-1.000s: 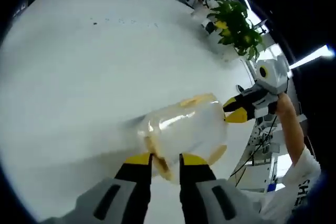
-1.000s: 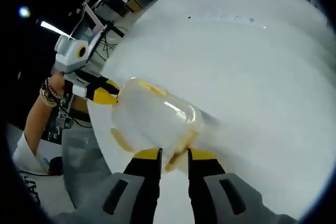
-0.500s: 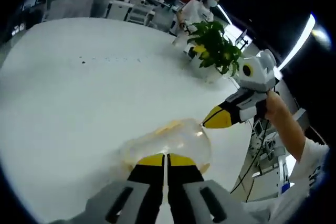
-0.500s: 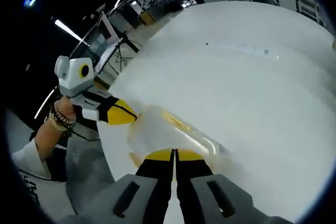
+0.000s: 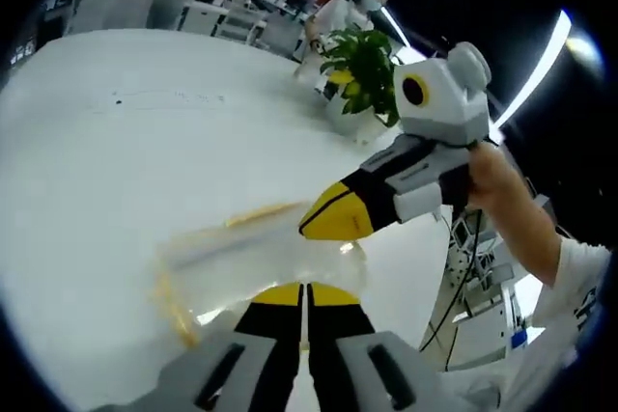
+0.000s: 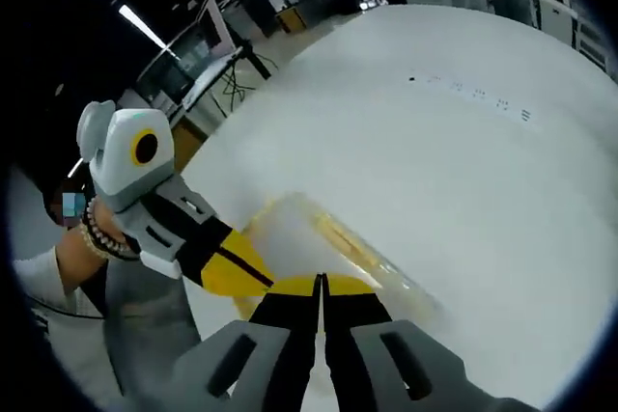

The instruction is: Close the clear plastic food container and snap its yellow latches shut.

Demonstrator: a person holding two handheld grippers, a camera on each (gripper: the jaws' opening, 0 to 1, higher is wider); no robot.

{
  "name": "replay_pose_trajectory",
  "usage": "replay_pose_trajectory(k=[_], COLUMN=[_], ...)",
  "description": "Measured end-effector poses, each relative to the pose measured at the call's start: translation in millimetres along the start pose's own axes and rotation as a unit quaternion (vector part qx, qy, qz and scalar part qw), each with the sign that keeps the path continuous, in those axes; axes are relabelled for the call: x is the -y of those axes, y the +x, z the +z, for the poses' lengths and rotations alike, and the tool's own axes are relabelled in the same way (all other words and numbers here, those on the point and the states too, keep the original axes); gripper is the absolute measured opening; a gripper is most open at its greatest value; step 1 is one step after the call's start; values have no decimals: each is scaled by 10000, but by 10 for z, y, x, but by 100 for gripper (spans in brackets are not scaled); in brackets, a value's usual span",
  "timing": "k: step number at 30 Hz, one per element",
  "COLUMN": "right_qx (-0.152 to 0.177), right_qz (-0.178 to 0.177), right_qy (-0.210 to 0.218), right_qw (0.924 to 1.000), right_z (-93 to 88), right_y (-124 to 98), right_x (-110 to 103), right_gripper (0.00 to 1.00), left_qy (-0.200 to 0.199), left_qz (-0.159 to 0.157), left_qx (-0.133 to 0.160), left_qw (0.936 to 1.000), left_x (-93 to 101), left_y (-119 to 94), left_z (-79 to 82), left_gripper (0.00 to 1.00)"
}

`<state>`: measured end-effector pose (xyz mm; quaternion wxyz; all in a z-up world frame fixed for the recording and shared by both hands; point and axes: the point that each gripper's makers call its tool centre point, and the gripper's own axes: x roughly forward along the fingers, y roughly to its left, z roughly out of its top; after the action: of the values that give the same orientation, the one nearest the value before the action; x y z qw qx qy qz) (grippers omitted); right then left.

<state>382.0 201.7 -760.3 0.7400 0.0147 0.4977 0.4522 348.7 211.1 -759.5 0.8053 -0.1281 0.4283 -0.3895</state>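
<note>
- In the left gripper view, the left gripper point(image 5: 305, 298), with black jaws tipped in yellow, has its jaws pressed together with no gap between them, their tips at the near edge of the clear plastic food container point(image 5: 256, 256).
- In the right gripper view, the right gripper point(image 6: 321, 288) likewise has its jaws pressed flat against each other, tips right at the container's point(image 6: 323, 238) near edge. Whether either pair nips a latch or only touches the plastic, I cannot tell.
- The container lies on the round white tabletop point(image 5: 126, 151), between the two grippers, blurred in both views; a yellow band point(image 6: 340, 238) runs along its rim. Its contents cannot be made out.
- Each gripper enters the other's view with its yellow tip against the container: the right gripper point(image 5: 333, 214) from the right, held by a hand point(image 5: 488, 180), and the left gripper point(image 6: 237, 267) from the left, held by a hand wearing a beaded bracelet point(image 6: 101, 243).
- Far across the tabletop stands a green leafy potted plant point(image 5: 365, 65).
- Beyond it are people in white clothing point(image 5: 338, 16) and office furniture.
</note>
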Motion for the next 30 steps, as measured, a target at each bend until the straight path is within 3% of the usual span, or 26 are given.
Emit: replay_pose_trajectory(k=[5,19,26,30], right_qx=[206,376,520,498], right_qz=[-120,-299,-527,-548], right_qy=[27,-11,51,135], right_qw=[9997,9988,9972,9972], right_z=[92,227,303,312], right_y=[16,83,101,142], right_x=[43,132,258,321], right_gripper=[0,0,0,0], left_qy=[47,-270,-172,-264], left_qz=[11,-497,-471,-490], left_qx=[-74,-224,-412,-403], left_qw=[10000,9981,9979,9976], left_x=[-18,219,237,223], left_y=[45,17,35,34], left_z=[-26,-284,-468,-497], left_gripper=[0,0,0,0])
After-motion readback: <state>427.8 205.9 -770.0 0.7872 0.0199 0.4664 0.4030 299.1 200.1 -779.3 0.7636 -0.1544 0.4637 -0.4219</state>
